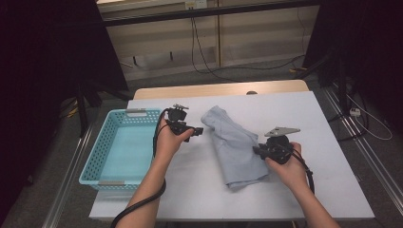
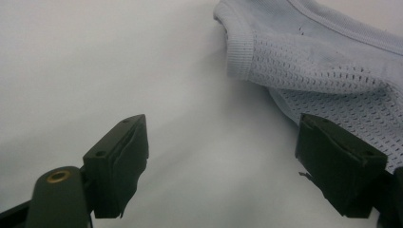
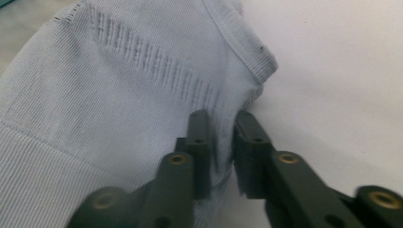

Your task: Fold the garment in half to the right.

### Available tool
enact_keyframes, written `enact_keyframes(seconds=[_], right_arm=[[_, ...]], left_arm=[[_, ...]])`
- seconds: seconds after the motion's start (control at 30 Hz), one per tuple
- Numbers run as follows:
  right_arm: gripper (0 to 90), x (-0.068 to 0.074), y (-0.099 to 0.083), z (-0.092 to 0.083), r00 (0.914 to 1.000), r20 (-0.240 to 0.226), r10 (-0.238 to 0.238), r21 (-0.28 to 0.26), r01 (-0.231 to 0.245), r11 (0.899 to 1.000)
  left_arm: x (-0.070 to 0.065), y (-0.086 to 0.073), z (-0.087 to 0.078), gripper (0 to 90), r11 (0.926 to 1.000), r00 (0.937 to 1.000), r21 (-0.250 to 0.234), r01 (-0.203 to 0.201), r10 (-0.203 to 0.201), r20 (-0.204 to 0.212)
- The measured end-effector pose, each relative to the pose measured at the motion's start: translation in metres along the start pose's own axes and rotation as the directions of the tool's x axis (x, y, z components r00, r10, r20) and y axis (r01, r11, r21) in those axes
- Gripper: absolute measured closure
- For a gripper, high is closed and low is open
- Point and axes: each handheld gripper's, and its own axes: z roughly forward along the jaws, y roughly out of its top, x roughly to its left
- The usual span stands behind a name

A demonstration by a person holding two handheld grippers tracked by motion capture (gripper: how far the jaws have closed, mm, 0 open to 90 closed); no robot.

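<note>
Two grippers flank the garment (image 1: 235, 145). Right gripper (image 3: 222, 142) pinches its edge; left gripper (image 2: 221, 161) gapes empty beside its far end.

No text, label, brand, number or sign is showing readably anywhere in these views.
</note>
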Motion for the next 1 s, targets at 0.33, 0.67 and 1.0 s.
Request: enact_keyframes(seconds=[0.33,0.67,1.0], right_arm=[[51.5,0.008,0.034,-0.003,0.9981,0.024,-0.056,-0.078,0.058,0.995],[50.3,0.009,0.079,0.038,0.9988,0.015,-0.046,-0.072,0.047,0.996],[48.8,0.016,0.116,0.083,0.9977,0.045,-0.051,-0.032,0.053,0.998]], left_arm=[[-0.002,-0.008,0.000,18.3,1.0000,0.9999,-0.005,0.002,-0.002,0.016],[-0.004,-0.017,-0.002,17.5,0.9999,0.9997,-0.010,-0.009,0.009,0.025],[-0.015,-0.023,-0.010,16.3,0.9995,0.9989,-0.030,0.004,-0.003,0.046]])
